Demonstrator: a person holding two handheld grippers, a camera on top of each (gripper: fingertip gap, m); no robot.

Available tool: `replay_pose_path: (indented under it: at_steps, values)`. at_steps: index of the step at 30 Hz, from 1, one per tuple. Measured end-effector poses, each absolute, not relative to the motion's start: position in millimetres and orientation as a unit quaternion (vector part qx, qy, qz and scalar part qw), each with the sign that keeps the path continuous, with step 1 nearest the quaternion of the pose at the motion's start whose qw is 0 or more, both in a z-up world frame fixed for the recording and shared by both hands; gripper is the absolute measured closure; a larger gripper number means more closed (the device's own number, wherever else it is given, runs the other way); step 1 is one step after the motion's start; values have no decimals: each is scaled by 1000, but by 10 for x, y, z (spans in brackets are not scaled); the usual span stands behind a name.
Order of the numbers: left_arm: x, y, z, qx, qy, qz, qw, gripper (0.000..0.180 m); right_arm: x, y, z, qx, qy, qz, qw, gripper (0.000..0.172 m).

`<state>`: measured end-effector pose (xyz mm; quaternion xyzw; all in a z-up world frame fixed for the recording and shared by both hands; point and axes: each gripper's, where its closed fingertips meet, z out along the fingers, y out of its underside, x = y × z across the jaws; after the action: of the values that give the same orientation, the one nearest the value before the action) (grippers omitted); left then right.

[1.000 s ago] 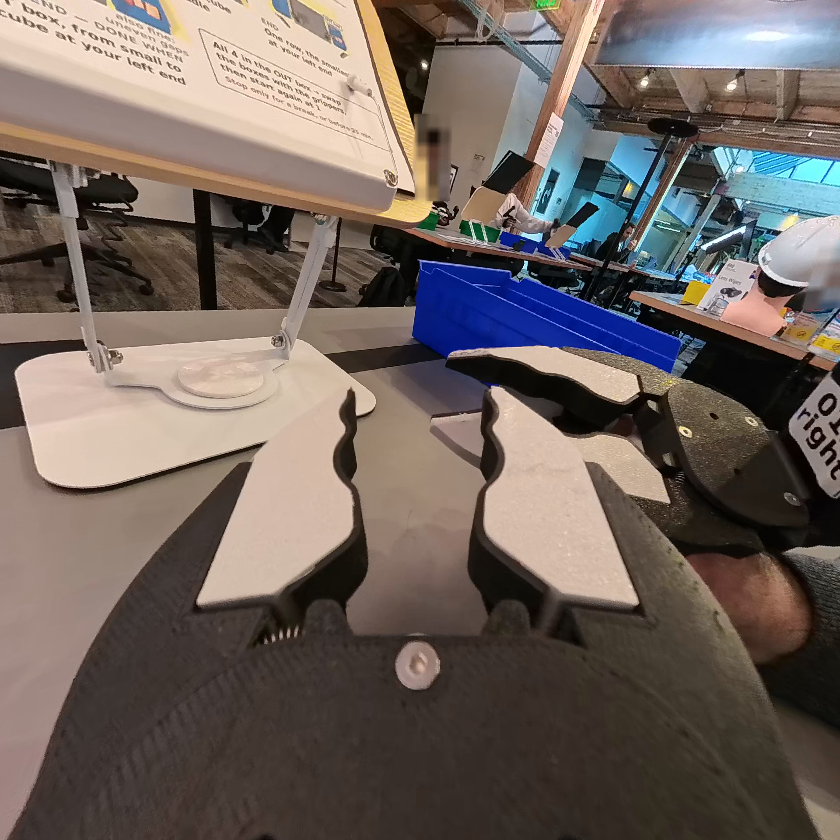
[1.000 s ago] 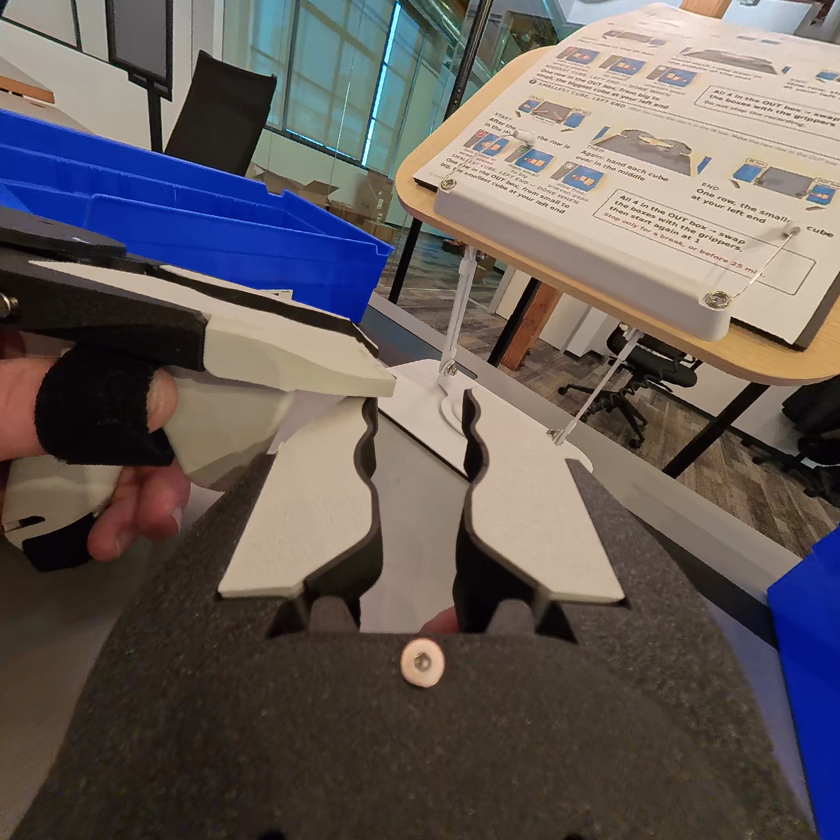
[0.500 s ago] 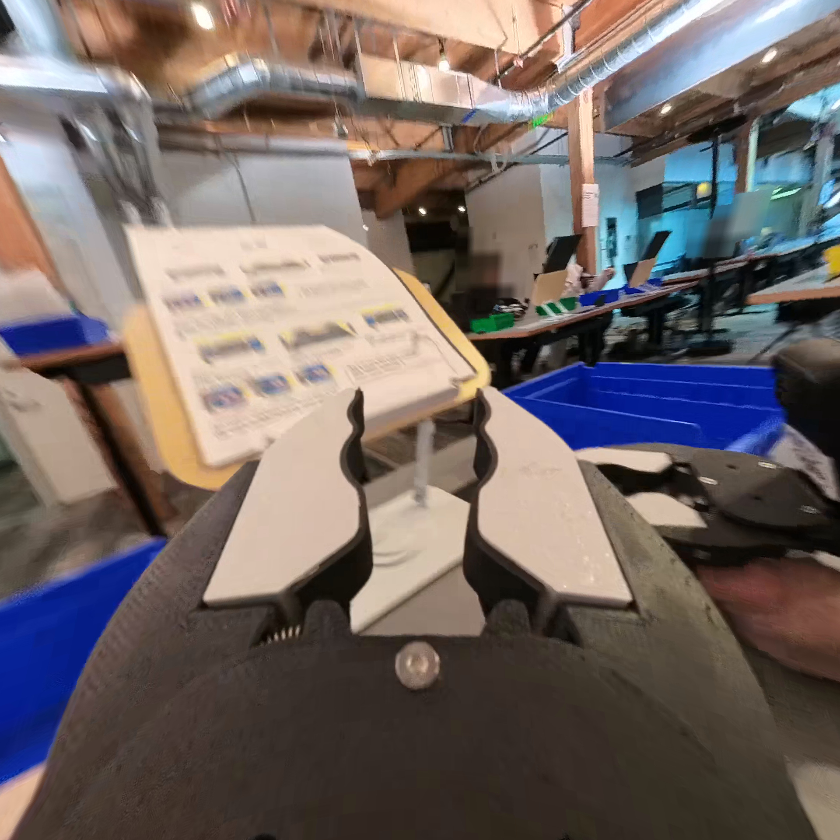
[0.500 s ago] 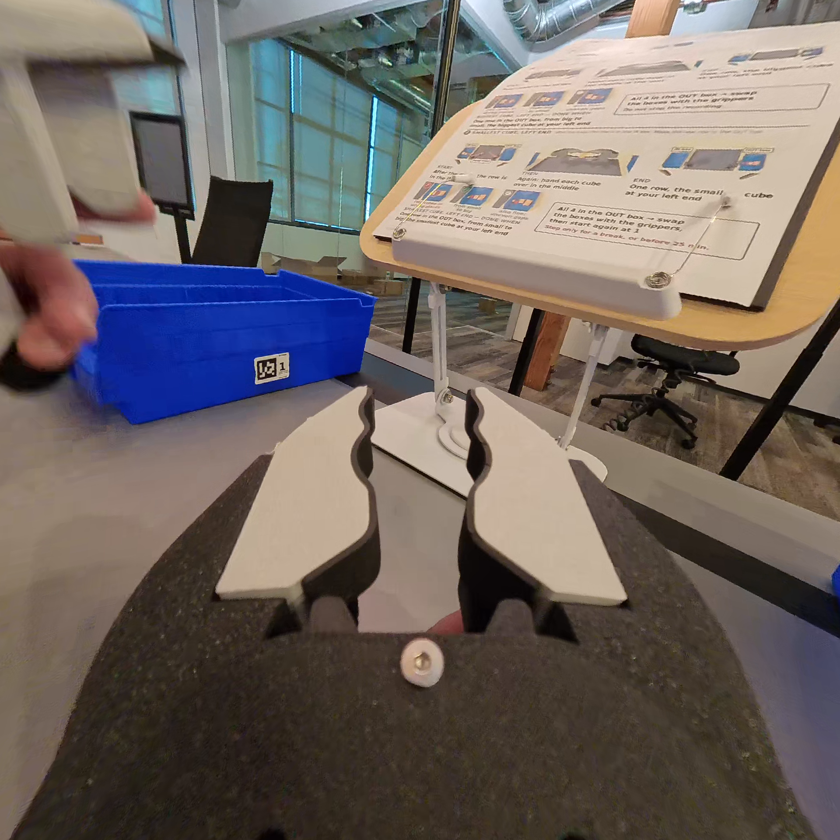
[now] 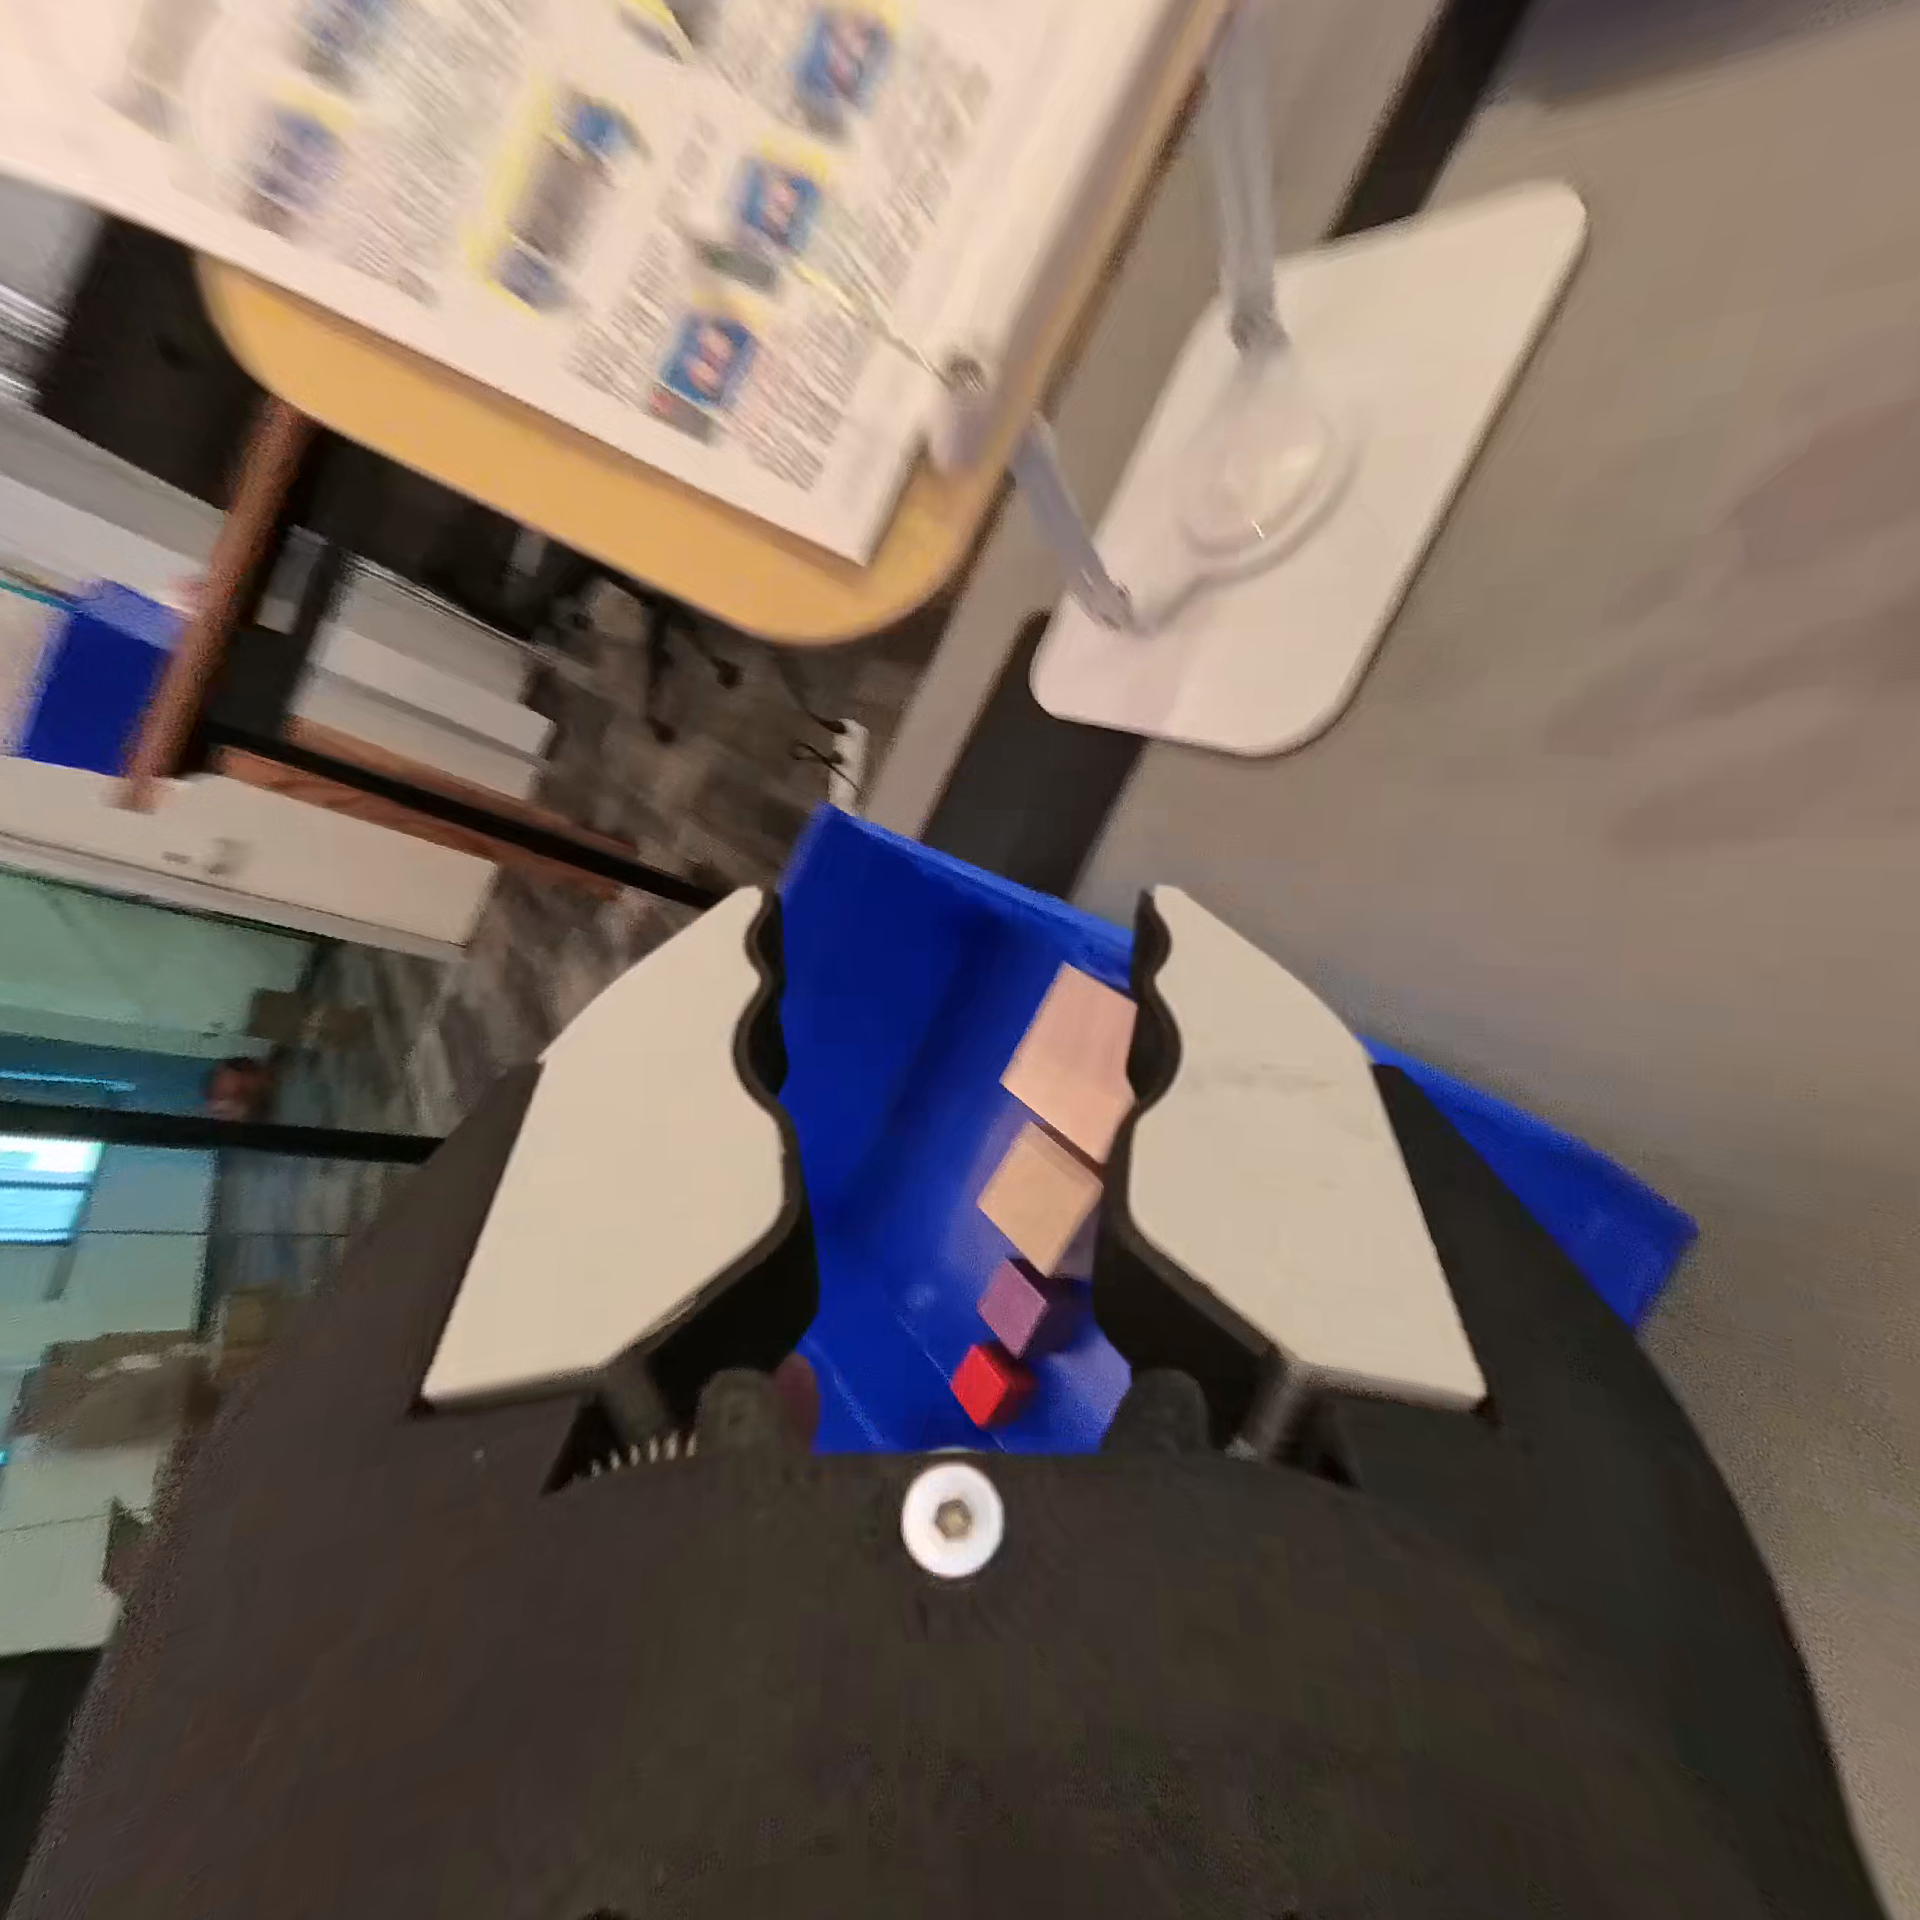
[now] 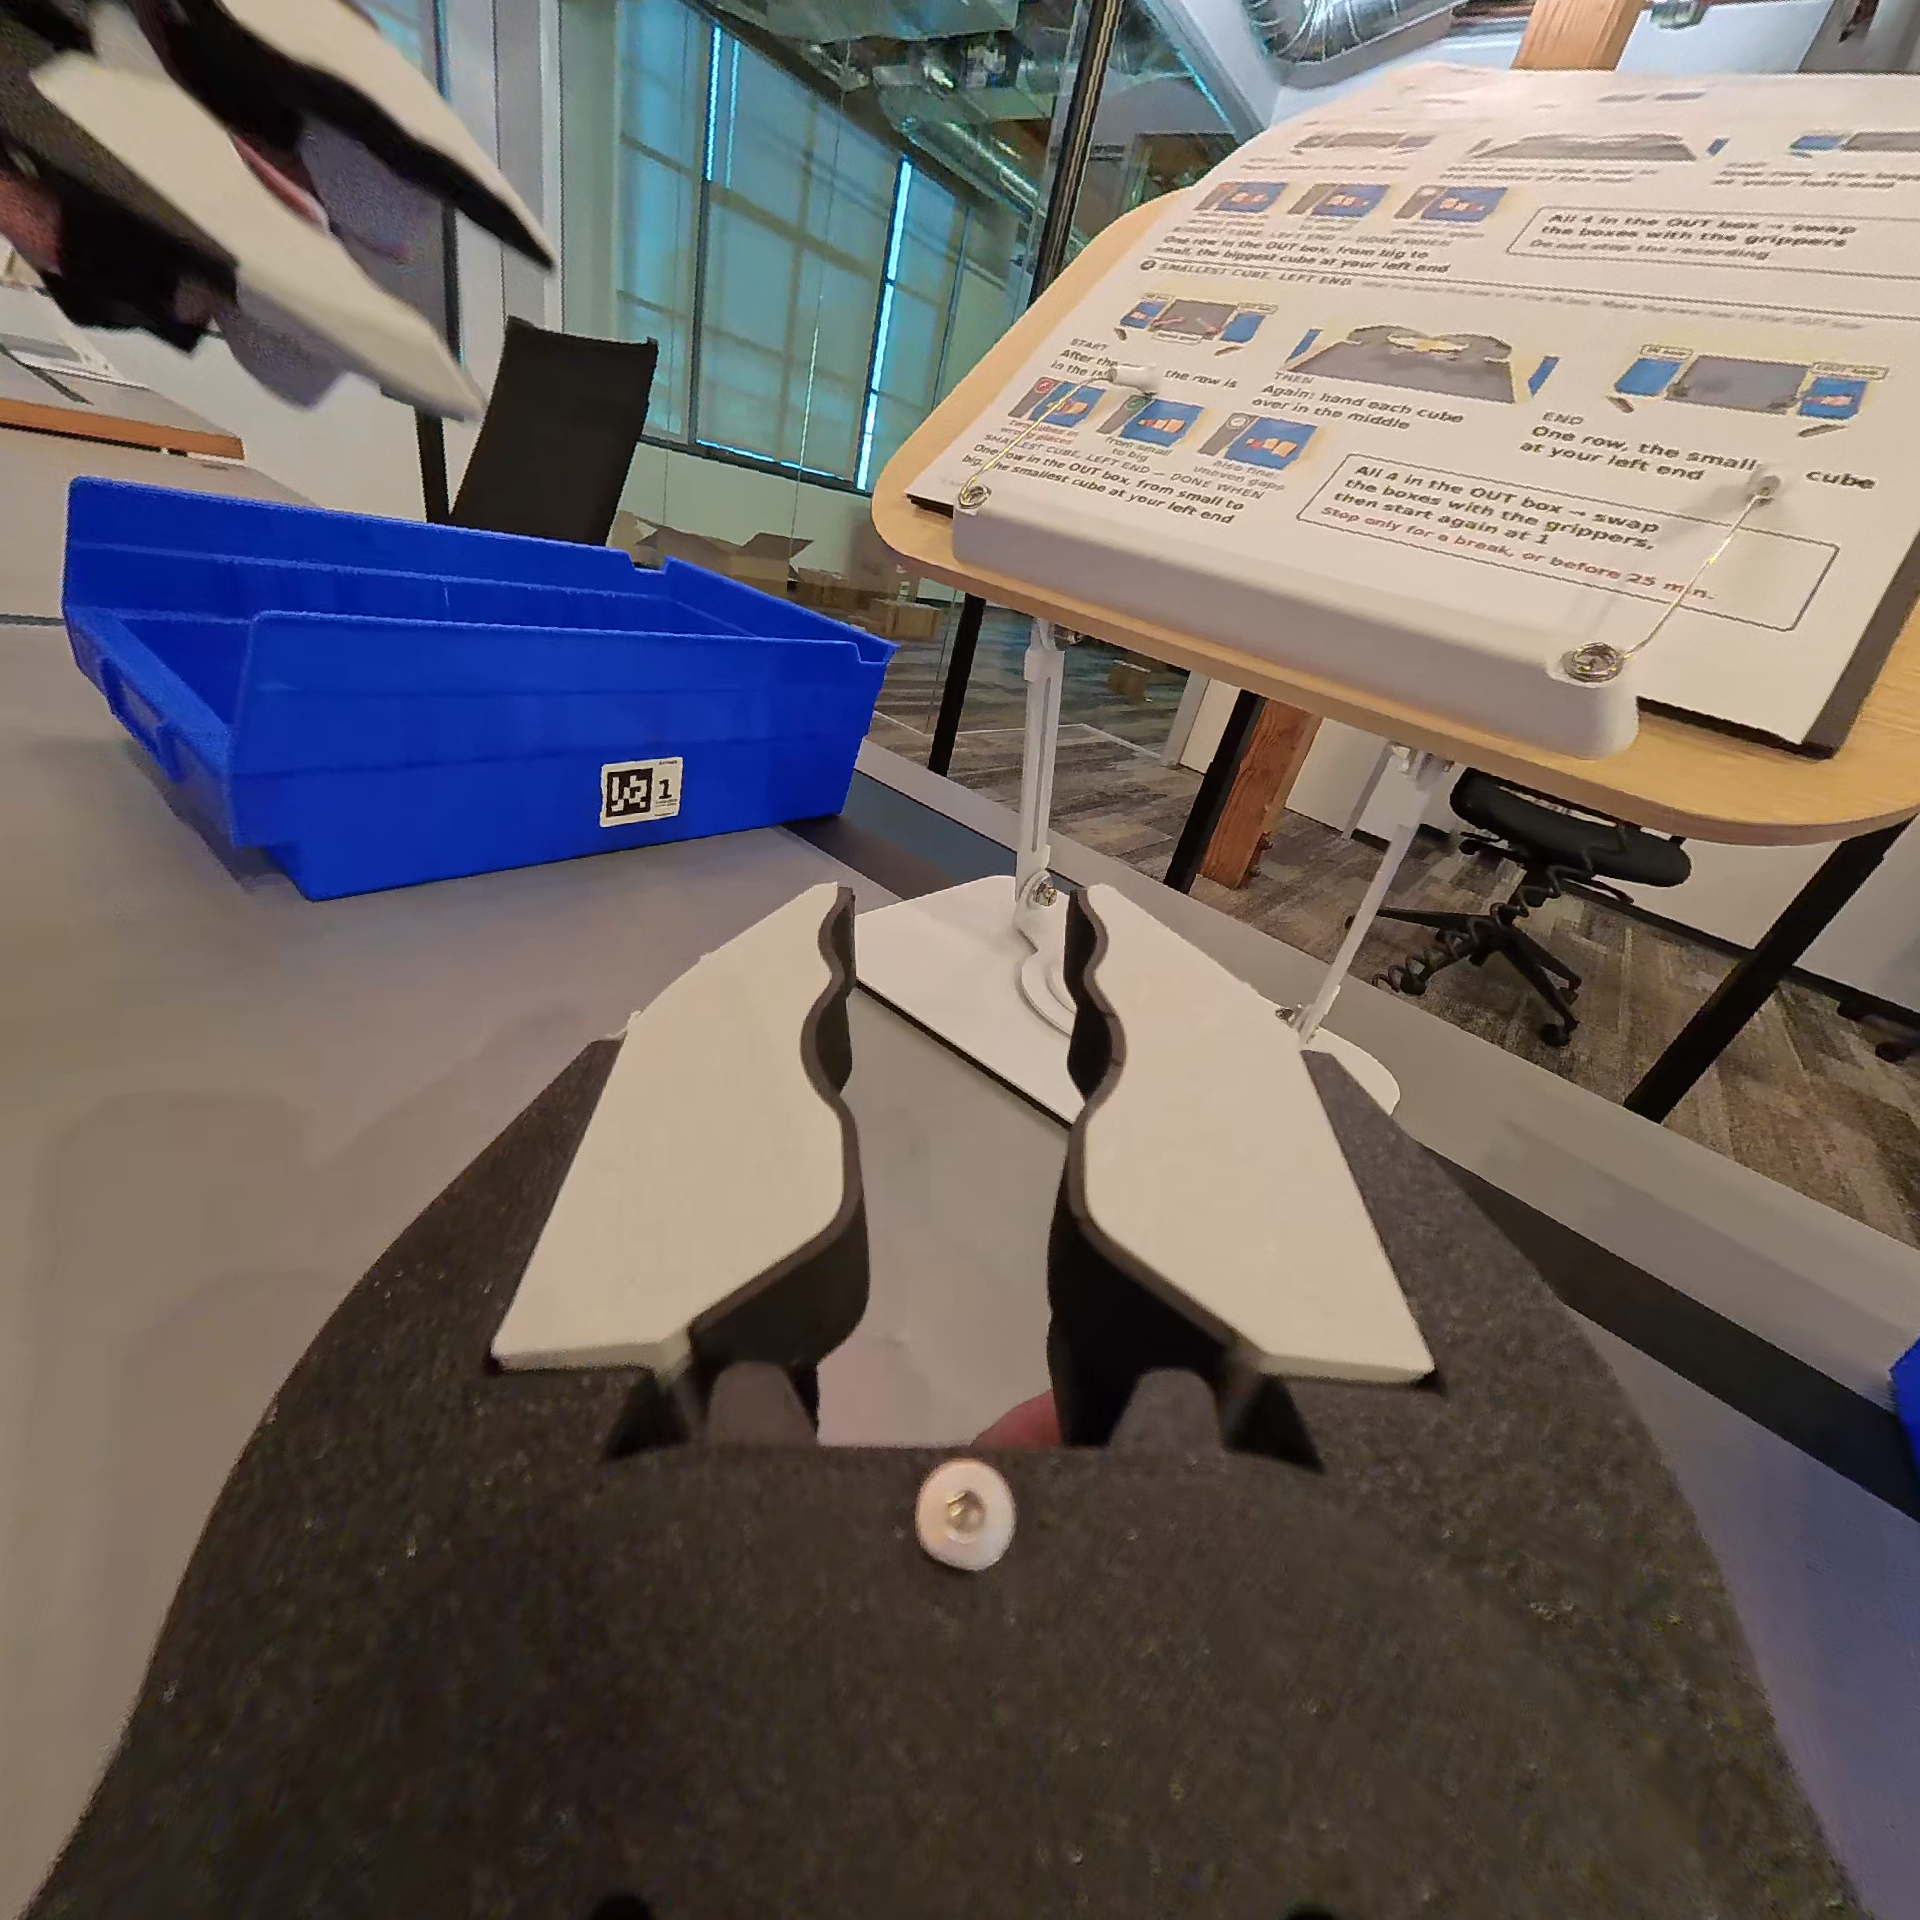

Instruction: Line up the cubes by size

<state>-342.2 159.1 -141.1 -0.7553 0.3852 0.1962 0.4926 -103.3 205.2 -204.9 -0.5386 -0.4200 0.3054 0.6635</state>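
In the left wrist view my left gripper [image 5: 956, 914] is open and empty, hanging over a blue bin [image 5: 894, 1039]. In the bin lies a row of cubes: a large pinkish cube [image 5: 1070, 1039], a tan cube [image 5: 1044, 1195], a smaller purple cube [image 5: 1023, 1304] and a small red cube [image 5: 987, 1382]. The view is blurred by motion. In the right wrist view my right gripper [image 6: 958, 914] is open and empty, low over the grey table [image 6: 312, 1039]. The left gripper [image 6: 478, 312] shows at the top left, up in the air.
A blue bin [image 6: 447, 717] with a square tag stands at the table's left. A white stand base [image 6: 966, 977] carries a slanted instruction board [image 6: 1455, 364] behind the table; both also show in the left wrist view, base [image 5: 1309, 499]. Another blue bin's corner [image 6: 1907, 1382] shows at the right edge. The left gripper's tips are roughly 25 centimetres from the right gripper's. From the left gripper's tips to the tan cube [image 5: 1044, 1195] is close to 15 centimetres.
My left gripper rose from beside the right gripper, swung left over the bin of cubes and opened wider. My right gripper stayed open over the table and barely moved.
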Motion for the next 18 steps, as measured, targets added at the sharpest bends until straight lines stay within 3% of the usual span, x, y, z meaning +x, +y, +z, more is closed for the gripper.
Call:
replay_pose_path:
  at_steps: [7,12,18]
  values:
    - [-3789,1742,-2083,-803,429,171,376,115,-1050,2035,-2063,-536,-428,301,662,133]
    - [-3939,1828,-2446,-822,450,166,306,103,-1063,2017,-2075,-534,-435,297,662,133]
    - [-4033,1899,-2753,-835,458,143,271,97,-1074,2001,-2085,-531,-441,293,662,133]
